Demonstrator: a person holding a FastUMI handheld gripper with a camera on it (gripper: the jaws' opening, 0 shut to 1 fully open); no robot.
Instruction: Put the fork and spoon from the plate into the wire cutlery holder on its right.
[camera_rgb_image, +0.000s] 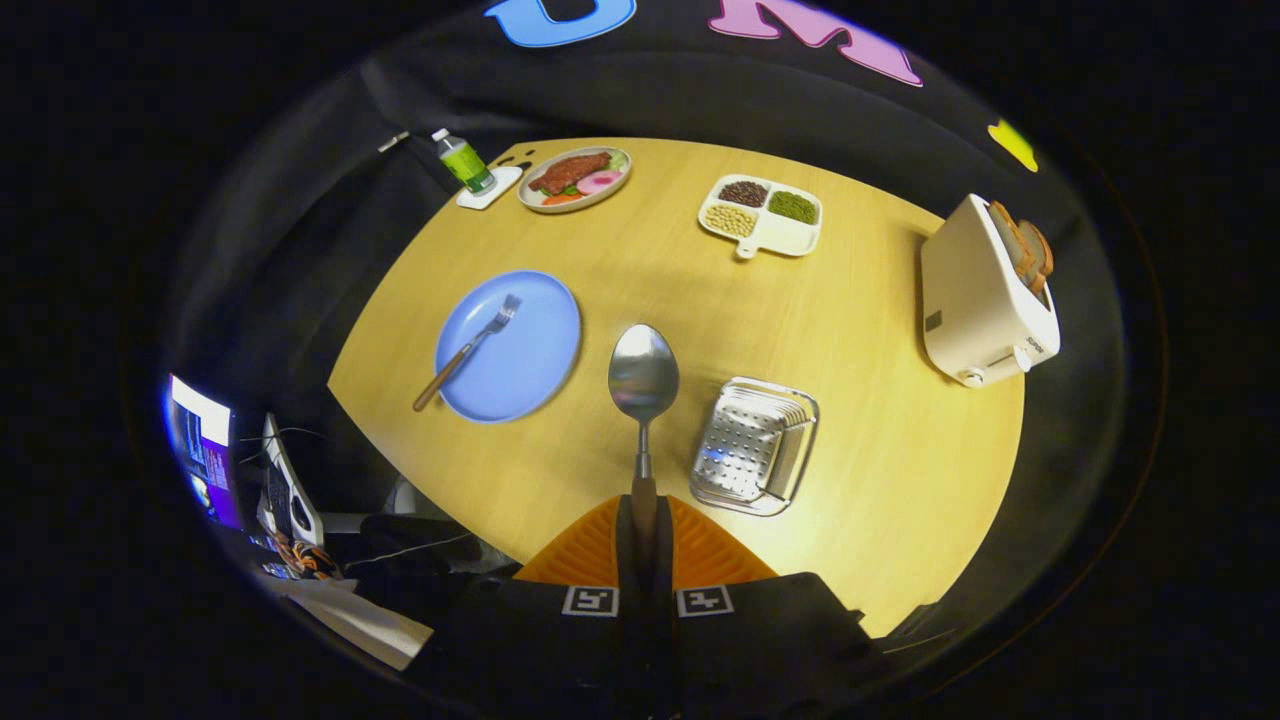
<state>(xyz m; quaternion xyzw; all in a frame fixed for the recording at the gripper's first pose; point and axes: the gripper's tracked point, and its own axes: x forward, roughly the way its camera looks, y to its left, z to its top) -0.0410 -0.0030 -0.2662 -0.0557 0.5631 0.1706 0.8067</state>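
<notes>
My gripper (644, 515) is shut on the wooden handle of the spoon (643, 385), whose steel bowl sticks out ahead of the fingers, high above the table. The blue plate (525, 350) lies to the left of the spoon. On it rests the fork (468, 350), its tines toward the plate's middle and its wooden handle hanging over the near-left rim. The metal cutlery holder (755, 445) sits on the table just right of the spoon, close to the fingers.
A white toaster (985, 295) with bread stands far right. A divided dish of beans (762, 215) and a plate of food (575, 178) sit at the table's back, with a bottle (463, 160) on a coaster at the back left. A screen (205, 450) glows beyond the table's left edge.
</notes>
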